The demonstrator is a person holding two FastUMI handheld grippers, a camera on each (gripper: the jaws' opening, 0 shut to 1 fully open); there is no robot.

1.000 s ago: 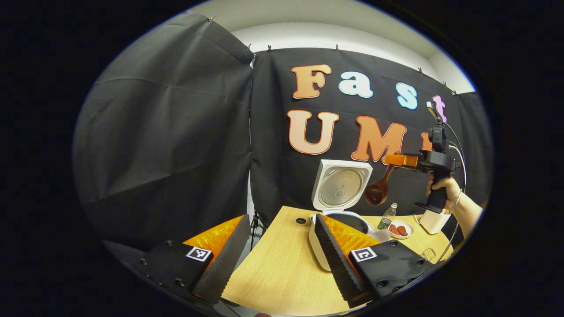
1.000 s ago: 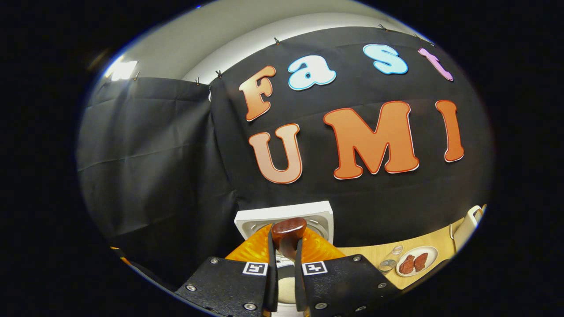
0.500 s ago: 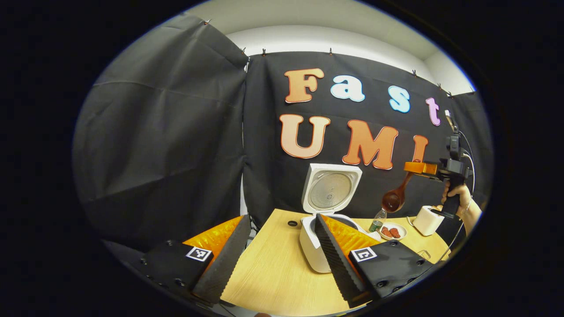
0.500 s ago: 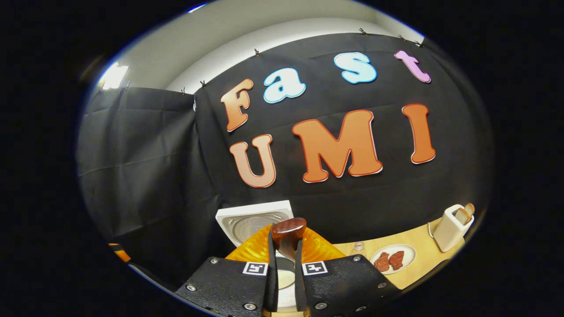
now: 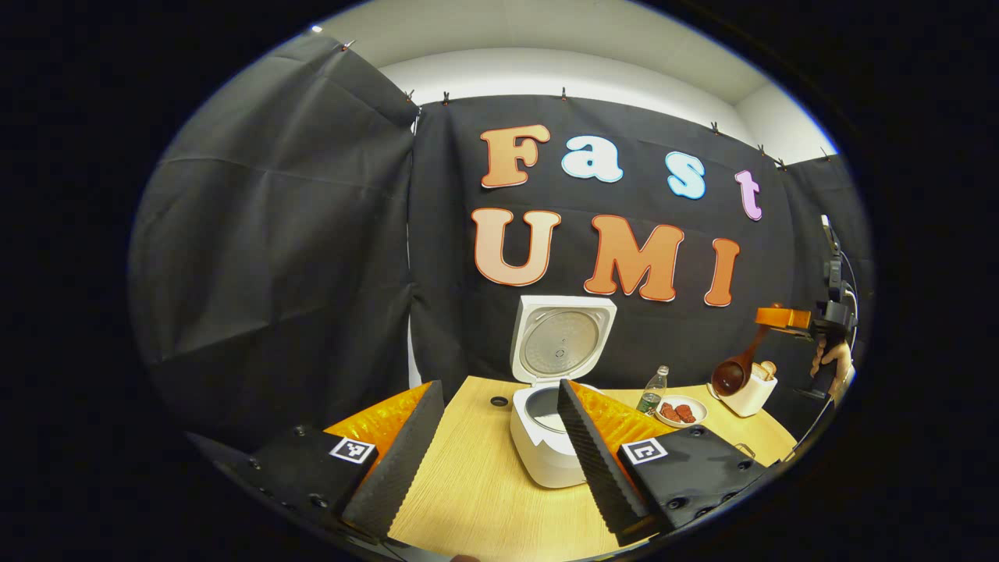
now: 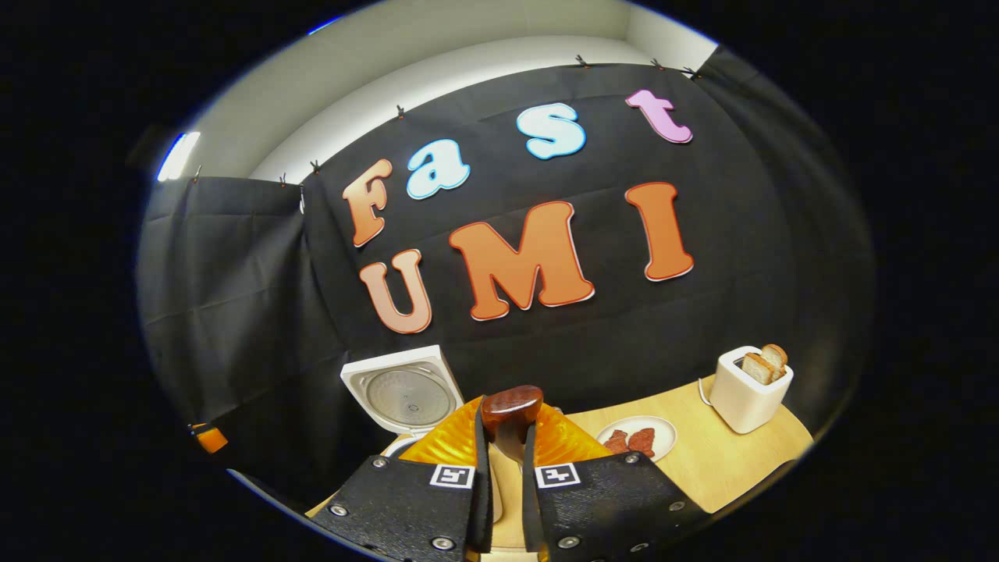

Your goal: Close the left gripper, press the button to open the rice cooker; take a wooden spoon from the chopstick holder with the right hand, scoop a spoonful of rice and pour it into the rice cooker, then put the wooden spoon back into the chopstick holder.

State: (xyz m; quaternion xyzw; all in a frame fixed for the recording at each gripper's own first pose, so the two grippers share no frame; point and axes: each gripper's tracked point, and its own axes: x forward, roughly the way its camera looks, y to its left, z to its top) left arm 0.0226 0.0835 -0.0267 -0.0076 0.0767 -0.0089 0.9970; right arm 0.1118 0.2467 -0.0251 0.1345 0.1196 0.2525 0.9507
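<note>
Between the right gripper's (image 6: pixel 505 437) nearly closed jaws, the dark brown wooden spoon (image 6: pixel 511 412) shows just its rounded handle end; the bowl is hidden below them. The white rice cooker's (image 5: pixel 542 449) pot is partly covered by the left gripper's (image 5: pixel 499 421) right-hand finger, so its contents are unclear.

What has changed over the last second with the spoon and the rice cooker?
The right gripper carried the wooden spoon away from above the rice cooker, off to the right; its bowl now hangs in front of the toaster. Nothing was grasped or released: it stays shut on the spoon handle. The cooker lid stays up, and the left gripper stays open.
</note>
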